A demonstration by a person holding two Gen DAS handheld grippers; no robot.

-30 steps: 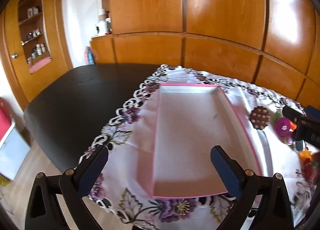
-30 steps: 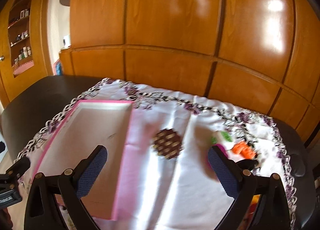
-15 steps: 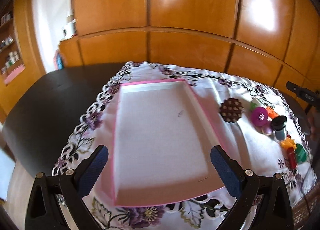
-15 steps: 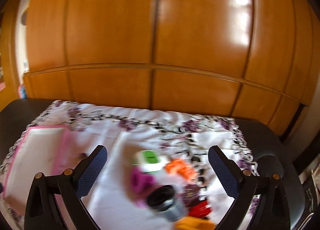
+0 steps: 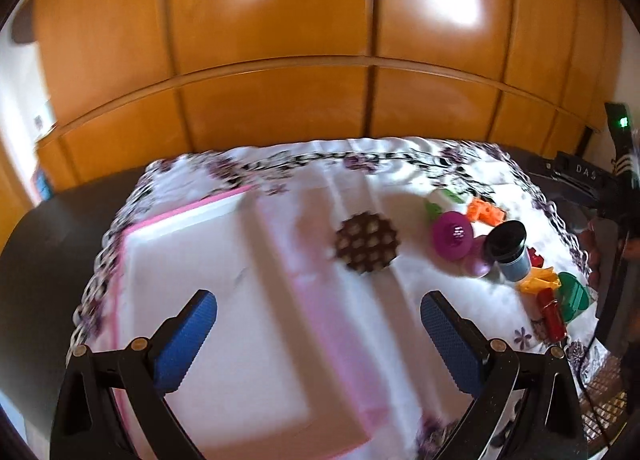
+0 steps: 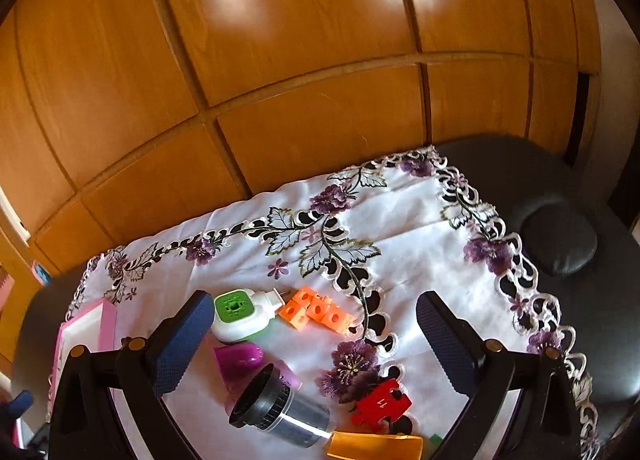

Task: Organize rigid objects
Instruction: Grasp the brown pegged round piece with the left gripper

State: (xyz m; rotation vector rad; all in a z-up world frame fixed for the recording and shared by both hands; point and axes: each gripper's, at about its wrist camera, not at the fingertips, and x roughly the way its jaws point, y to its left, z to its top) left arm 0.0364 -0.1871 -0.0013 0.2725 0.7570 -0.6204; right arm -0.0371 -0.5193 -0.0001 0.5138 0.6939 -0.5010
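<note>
The left wrist view alone shows 1 brown lattice disc (image 5: 367, 246) at 12 o'clock of the left gripper (image 5: 318, 324), lying on the embroidered tablecloth (image 5: 360, 187) just beside the pink-rimmed tray (image 5: 188, 211), which fills the 9 to 6 o'clock part. At 2 o'clock it also shows 1 purple cap (image 5: 453, 235) and 1 green piece (image 5: 573, 294).

The right wrist view shows the tray (image 6: 105, 326) only as a corner at 9 o'clock, but gives the cluster sharply: 1 white bottle with a green top (image 6: 240, 314), 1 orange block strip (image 6: 318, 310), 1 purple piece (image 6: 242, 360), 1 black-lidded jar (image 6: 280, 412) lying on its side, 1 red puzzle piece (image 6: 382, 406) and 1 orange bar (image 6: 376, 444), all between the right gripper (image 6: 312, 334) fingers.

Both grippers stand wide apart, holding nothing.
</note>
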